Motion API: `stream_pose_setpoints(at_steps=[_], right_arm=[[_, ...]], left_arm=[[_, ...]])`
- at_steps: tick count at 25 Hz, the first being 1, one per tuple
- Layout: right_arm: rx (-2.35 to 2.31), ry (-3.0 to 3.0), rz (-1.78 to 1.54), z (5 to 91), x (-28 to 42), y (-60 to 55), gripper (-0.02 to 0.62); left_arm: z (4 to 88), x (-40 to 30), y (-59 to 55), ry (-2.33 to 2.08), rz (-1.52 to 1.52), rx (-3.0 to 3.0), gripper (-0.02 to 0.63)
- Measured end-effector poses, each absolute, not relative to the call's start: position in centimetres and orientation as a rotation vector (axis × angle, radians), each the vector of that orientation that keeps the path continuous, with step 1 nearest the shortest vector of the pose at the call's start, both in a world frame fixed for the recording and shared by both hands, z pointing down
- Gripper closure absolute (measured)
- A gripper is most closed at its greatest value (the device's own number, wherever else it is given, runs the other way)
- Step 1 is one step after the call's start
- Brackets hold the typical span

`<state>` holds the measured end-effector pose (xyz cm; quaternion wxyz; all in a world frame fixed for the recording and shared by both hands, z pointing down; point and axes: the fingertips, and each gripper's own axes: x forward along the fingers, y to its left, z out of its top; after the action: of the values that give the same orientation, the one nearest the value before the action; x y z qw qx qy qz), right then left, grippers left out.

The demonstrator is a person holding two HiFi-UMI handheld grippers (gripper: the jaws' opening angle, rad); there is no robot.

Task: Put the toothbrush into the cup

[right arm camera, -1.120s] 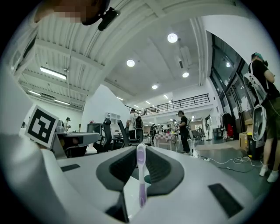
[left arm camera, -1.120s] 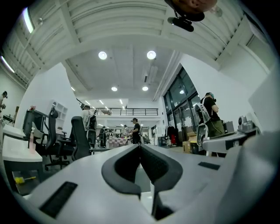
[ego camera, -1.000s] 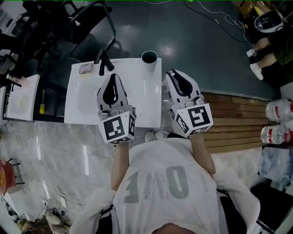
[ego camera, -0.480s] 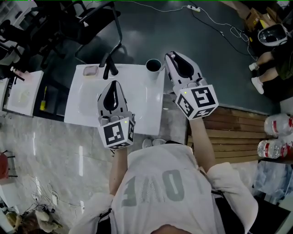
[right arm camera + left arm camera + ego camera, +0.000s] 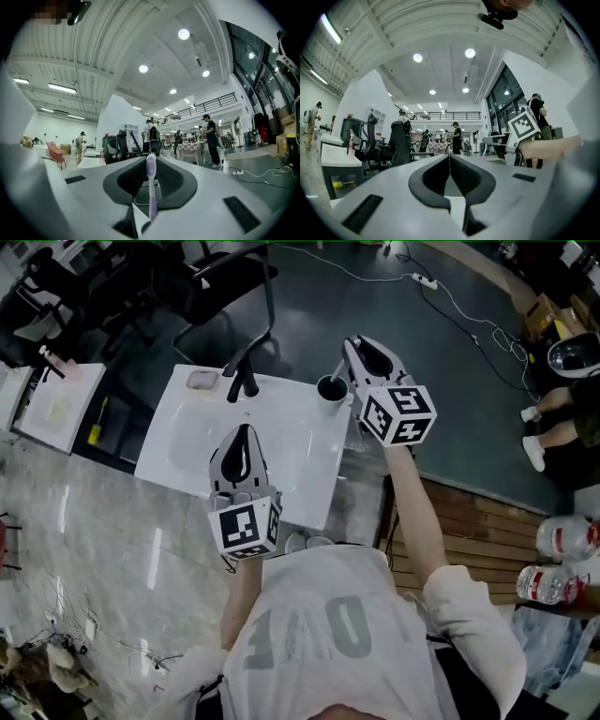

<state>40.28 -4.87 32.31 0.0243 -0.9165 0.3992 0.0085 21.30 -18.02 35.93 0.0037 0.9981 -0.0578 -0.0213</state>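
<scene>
Toothbrush [image 5: 151,187], lilac and white, is held head-up in the right tongs [image 5: 150,159], which are clenched on its handle. Its lower end is hidden between the jaws, and it cannot be made out in the head view. The left tongs [image 5: 449,157] are pressed together on nothing, over the tabletop [image 5: 187,442]. The cup [image 5: 330,388] stands at its far corner, just beside the right tongs.

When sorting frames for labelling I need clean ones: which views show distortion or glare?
Left gripper view and right gripper view: heavy fisheye bending, black corners; the toothbrush is sharp in the right one. Head view: dim, with light streaks glaring on the glossy floor.
</scene>
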Motion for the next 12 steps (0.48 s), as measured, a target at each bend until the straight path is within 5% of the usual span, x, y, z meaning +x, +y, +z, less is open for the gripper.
stream_pose_setpoints(at_steps=[12], right_arm=[[-2.837,1.294,-0.349,42.6,41.9,-7.5,0.518]], left_arm=[[37.3,19.5,-20.1,-0.31,-0.021,3.085,0.578]])
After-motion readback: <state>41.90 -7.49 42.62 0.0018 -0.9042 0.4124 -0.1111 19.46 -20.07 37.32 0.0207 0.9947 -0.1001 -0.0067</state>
